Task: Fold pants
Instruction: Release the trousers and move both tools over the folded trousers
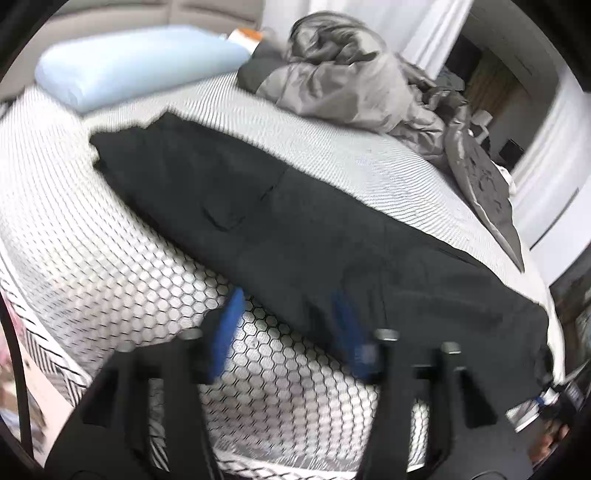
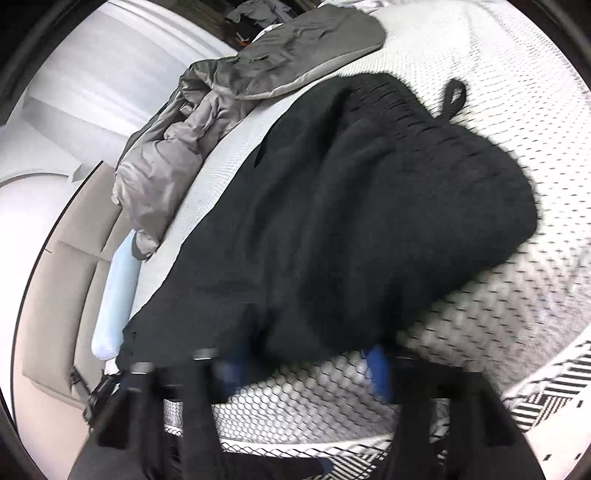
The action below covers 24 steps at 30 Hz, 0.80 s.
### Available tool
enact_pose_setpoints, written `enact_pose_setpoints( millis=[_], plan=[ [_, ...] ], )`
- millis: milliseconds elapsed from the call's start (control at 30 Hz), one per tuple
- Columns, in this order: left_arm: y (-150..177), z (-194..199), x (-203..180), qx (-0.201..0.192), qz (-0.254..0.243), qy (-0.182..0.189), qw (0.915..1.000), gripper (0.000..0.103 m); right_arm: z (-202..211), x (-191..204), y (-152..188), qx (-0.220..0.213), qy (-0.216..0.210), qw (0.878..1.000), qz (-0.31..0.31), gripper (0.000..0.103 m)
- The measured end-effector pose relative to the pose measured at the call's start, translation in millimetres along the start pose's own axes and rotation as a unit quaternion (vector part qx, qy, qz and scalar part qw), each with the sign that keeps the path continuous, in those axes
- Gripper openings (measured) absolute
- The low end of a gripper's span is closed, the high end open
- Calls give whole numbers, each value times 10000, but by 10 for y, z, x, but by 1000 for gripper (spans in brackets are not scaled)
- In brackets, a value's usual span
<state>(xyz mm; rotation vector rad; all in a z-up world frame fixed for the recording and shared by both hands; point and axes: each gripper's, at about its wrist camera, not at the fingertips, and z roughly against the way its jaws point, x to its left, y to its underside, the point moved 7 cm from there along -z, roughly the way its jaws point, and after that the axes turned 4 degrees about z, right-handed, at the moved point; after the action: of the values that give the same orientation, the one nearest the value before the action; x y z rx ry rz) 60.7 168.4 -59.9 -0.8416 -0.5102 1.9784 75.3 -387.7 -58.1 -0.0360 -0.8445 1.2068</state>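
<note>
this is a bedroom in a home: a bed (image 1: 92, 236) with a white honeycomb-patterned cover fills most of both views. a pale blue pillow (image 1: 136, 62) lies at its far edge against a padded beige headboard (image 2: 62, 266), and a rumpled grey duvet (image 1: 354, 85) is heaped along the far side, with white curtains (image 1: 413, 26) behind it.

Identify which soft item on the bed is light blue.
The pillow by the headboard; the pants are black, the crumpled duvet grey.
</note>
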Motion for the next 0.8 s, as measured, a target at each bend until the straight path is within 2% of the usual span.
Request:
enact_pose_setpoints(
  millis=[67,100,133,167,233,333,367,467,600,700,800],
  plan=[
    [12,195,-73,-190,-293,-4,9994,77,119,-32,31,-97,145,9997,140,74],
    [11,296,-120,-303,-433,13,9986,94,169,-35,41,-135,279,9992,242,81],
    [14,385,-167,-410,-557,48,9976,102,222,-46,61,-162,380,9986,329,85],
    [19,480,-233,-527,-695,142,9961,102,289,-57,92,-195,464,9978,429,90],
    [33,631,-401,-640,-955,429,9924,102,477,-37,182,-305,527,9957,705,91],
    [20,693,-596,-599,-1108,740,9893,102,599,152,170,-475,554,9903,1180,97],
    [12,688,-673,-568,-1148,806,9885,102,602,227,146,-516,531,9886,1313,101],
    [-20,599,-933,-431,-1272,1048,9854,102,571,444,67,-533,505,9824,1719,101],
    [-44,397,-1295,-318,-1423,1353,9800,102,375,758,-53,-492,428,9739,2176,101],
    [-76,149,-1544,-311,-1468,1471,9777,102,74,1045,-116,-279,467,9636,2616,101],
    [-114,-114,-1694,-545,-1511,1432,9766,102,-330,1326,-213,28,473,9524,3010,101]
  ],
)
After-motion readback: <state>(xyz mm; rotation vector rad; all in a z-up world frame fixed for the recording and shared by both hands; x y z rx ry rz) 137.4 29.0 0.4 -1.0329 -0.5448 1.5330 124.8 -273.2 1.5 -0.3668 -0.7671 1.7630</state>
